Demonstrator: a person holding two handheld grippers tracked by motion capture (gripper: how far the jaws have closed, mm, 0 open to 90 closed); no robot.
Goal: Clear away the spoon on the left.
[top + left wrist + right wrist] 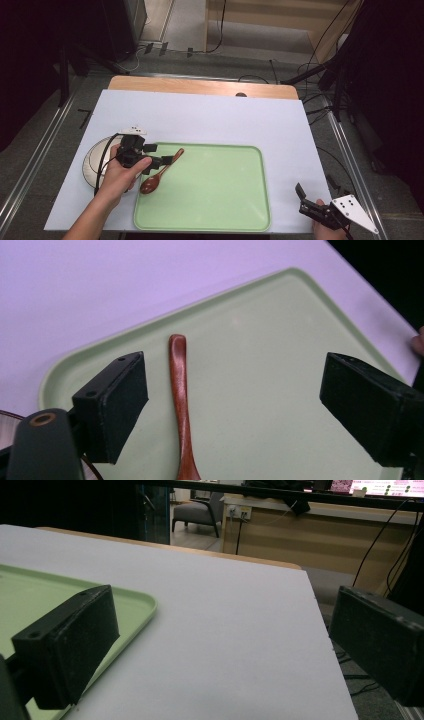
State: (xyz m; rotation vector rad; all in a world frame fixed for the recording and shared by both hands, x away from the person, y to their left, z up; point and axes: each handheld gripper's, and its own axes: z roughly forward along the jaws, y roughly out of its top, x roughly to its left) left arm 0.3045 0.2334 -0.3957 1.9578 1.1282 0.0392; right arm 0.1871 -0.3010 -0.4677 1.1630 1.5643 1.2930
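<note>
The brown wooden spoon (161,173) lies on the green tray (220,220), close to its left edge, and nothing holds it. The left gripper (159,159) is just above the handle with its 2 jaws wide apart, so I judge that either the placing is finished or the grasp is not yet made. The spoon's long axis runs diagonally: the bowl points toward the person and the handle toward the far right. The right gripper (306,199), jaws also apart, waits beside the tray's near right corner. A round plate (92,162) sits left of the tray.
</note>
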